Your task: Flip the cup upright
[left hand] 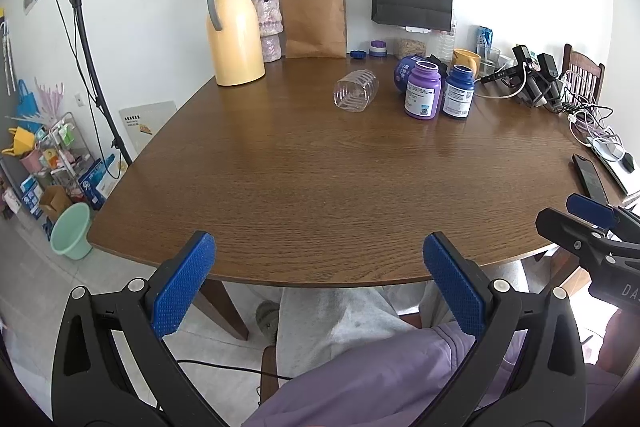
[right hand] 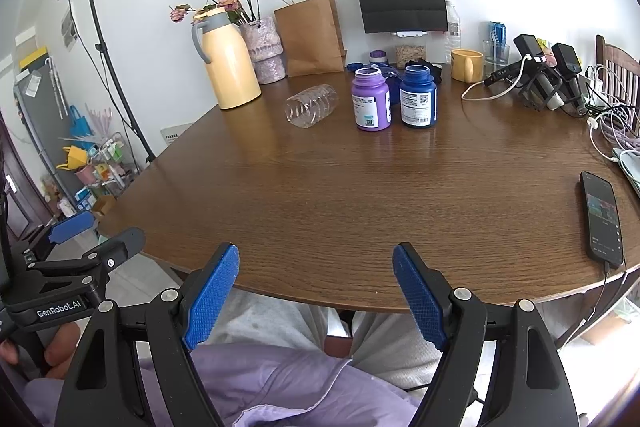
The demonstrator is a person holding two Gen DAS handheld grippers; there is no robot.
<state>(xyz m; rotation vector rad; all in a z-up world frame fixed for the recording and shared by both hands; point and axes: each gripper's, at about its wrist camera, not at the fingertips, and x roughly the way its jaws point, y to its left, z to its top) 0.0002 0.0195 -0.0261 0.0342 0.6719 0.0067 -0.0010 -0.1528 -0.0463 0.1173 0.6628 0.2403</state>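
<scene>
- Two grippers are seen at the near edge of the table, and nothing of the task is judged done: the cup lies on its side, untouched, well apart from both.
- Left wrist view: the left gripper is held with its blue pads spread wide and nothing between them, just over the near rim of the table. The clear ribbed cup is found at about 12 o'clock from it, far across the wood. Its open mouth is turned toward 7 o'clock, more or less at the camera, and its closed base toward 1 o'clock, so the long axis runs flat along the tabletop on that line. A purple bottle stands at the cup's 3 o'clock, near but not touching, with a blue bottle beyond. The right gripper's tips show at the frame's 4 o'clock edge.
- Right wrist view: the right gripper is likewise held agape and empty at the near rim. The cup is seen at about 12 o'clock, mouth toward 7 o'clock, base toward 2 o'clock, between the yellow jug at its 10 o'clock and the purple bottle at its 3 o'clock.
- What is left, by judgement: the whole reach, a grasp across the ribbed wall, a turn so that the mouth faces up, and the release.
</scene>
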